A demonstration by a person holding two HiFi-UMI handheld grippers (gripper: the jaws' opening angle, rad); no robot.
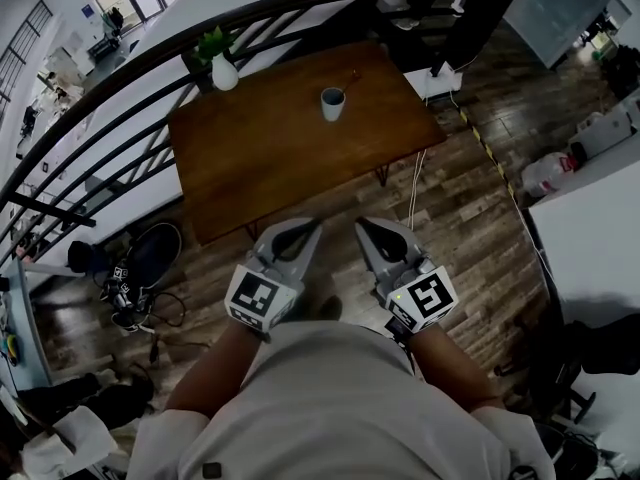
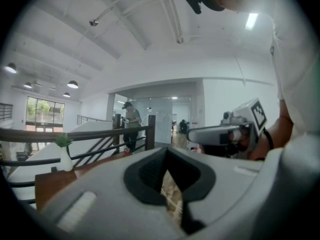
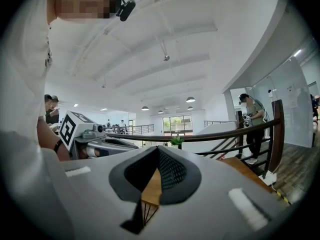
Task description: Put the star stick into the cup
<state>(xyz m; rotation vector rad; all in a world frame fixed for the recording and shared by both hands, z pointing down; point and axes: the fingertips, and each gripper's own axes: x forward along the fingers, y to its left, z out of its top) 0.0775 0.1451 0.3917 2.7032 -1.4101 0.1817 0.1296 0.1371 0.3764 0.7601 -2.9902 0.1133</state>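
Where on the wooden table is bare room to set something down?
The near half of the table, between the cup and the edge nearest the person, is bare. So is the left side, nearer than the vase. The far edge, with vase and cup, is occupied.

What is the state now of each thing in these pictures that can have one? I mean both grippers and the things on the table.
left gripper: shut, empty, short of the table.
right gripper: shut, empty, short of the table.
cup: upright on the table, no stick shows in it.
star stick: apparently the small thin thing lying beyond the cup; too small to be sure.
vase: upright, a plant in it.
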